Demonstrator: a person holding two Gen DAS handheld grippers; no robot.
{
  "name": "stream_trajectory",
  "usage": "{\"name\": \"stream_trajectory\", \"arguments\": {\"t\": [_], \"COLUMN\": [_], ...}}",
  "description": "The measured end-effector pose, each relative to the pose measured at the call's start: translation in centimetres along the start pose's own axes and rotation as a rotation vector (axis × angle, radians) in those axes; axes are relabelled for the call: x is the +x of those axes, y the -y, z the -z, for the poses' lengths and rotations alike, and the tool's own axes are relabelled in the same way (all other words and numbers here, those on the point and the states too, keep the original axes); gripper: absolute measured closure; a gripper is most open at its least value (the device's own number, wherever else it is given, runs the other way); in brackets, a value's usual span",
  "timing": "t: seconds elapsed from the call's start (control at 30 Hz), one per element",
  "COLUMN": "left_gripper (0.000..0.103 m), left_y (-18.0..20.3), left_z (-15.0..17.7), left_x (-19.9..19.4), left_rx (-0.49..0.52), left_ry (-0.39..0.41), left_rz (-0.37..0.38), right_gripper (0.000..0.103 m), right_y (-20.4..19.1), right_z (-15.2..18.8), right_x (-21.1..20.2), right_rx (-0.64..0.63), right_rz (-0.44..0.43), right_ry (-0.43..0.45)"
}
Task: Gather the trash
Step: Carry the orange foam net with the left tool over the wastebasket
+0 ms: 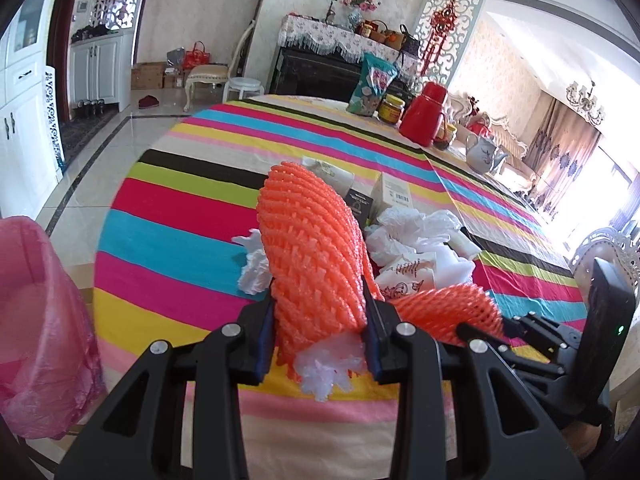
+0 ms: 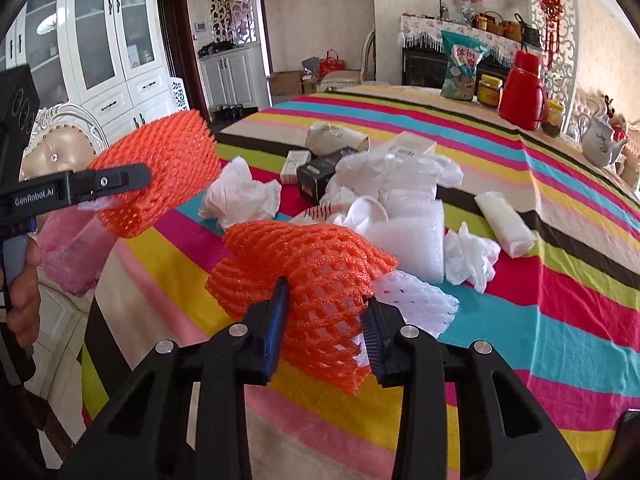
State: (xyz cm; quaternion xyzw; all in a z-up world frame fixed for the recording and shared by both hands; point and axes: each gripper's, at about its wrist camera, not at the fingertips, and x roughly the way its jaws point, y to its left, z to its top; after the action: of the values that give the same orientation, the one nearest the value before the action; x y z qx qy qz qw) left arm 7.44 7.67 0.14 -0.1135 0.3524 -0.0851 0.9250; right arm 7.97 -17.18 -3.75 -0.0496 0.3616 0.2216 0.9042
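- Left hand-held gripper (image 1: pixel 320 336) clamped on orange foam net (image 1: pixel 312 248), lifted near pink trash bag (image 1: pixel 36 300).
- Right hand-held gripper (image 2: pixel 326 320) gripping second orange net (image 2: pixel 312 276) over counter (image 2: pixel 560 320).
- Nothing visibly binned yet; wrappers (image 2: pixel 392 200), boxes (image 2: pixel 316 172) left.

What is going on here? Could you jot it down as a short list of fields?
left gripper: shut on an orange foam net, lifted off the table
right gripper: shut on a second orange foam net
pink trash bag: open, beside the table edge on the left
striped tablecloth: crumpled white wrappers and small boxes not yet collected
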Motion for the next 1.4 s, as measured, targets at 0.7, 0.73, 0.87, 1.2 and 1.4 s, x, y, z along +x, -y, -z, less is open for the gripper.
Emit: {"name": "stream_trajectory", "arguments": {"t": [0.7, 0.73, 0.87, 1.2, 1.4], "left_gripper": [0.068, 0.068, 0.068, 0.068, 0.068], "left_y": [-7.5, -8.0, -10.3, -15.8, -18.4], "left_z": [0.0, 0.0, 0.3, 1.7, 2.6], "left_x": [-9.9, -10.5, -12.7, -18.3, -20.6], "left_rx": [-0.102, -0.111, -0.142, -0.215, -0.248], "left_ry": [0.168, 0.177, 0.204, 0.255, 0.269], "left_rz": [-0.171, -0.183, -0.224, -0.326, -0.368], "right_gripper": [0.068, 0.068, 0.068, 0.068, 0.068], "right_y": [-6.1, -6.7, -9.0, -16.1, -20.7], "right_z": [-6.6, -6.9, -8.0, -10.4, -11.4], "right_x": [-0.9, -0.8, -0.3, 0.9, 1.5], "right_rx": [-0.074, -0.079, -0.101, -0.174, -0.220], "right_rz": [-0.047, -0.054, -0.084, -0.175, -0.228], "right_ry": [0.136, 0.142, 0.152, 0.167, 0.174]}}
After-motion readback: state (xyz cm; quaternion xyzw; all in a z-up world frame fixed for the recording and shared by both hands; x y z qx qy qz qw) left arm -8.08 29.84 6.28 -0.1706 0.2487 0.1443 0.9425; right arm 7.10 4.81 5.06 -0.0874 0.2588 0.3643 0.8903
